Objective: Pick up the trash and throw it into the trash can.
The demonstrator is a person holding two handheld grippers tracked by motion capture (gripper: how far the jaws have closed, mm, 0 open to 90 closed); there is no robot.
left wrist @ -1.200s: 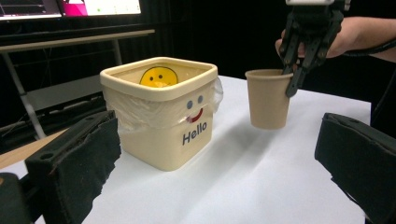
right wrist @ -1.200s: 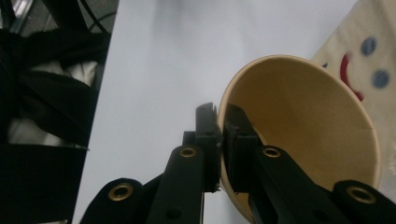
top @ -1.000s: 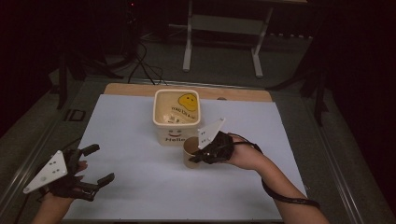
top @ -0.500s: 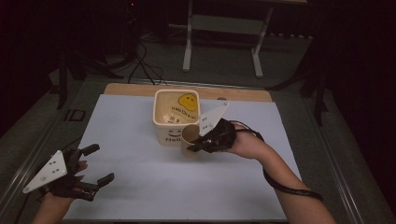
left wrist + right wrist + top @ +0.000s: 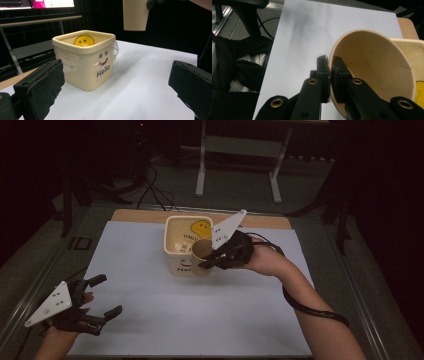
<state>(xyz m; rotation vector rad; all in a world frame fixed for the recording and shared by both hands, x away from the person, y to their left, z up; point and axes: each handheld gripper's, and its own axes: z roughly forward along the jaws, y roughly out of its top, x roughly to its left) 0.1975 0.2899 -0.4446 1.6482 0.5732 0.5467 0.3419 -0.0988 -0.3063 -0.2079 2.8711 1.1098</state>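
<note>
Your square tub point(image 5: 187, 245) sits on the surface point(image 5: 150, 320) toward its far edge, near the middle. Your right tool point(image 5: 212, 257) holds the paper cup point(image 5: 202, 252) by its rim, above the tub's right near corner. Your left tool point(image 5: 102, 295) is well apart at the near left corner.

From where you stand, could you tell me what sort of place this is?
Probably a dim lab or recording room, not a home: a white mat covers the table, lit monitors stand behind on a desk, and cables trail across the floor.
</note>
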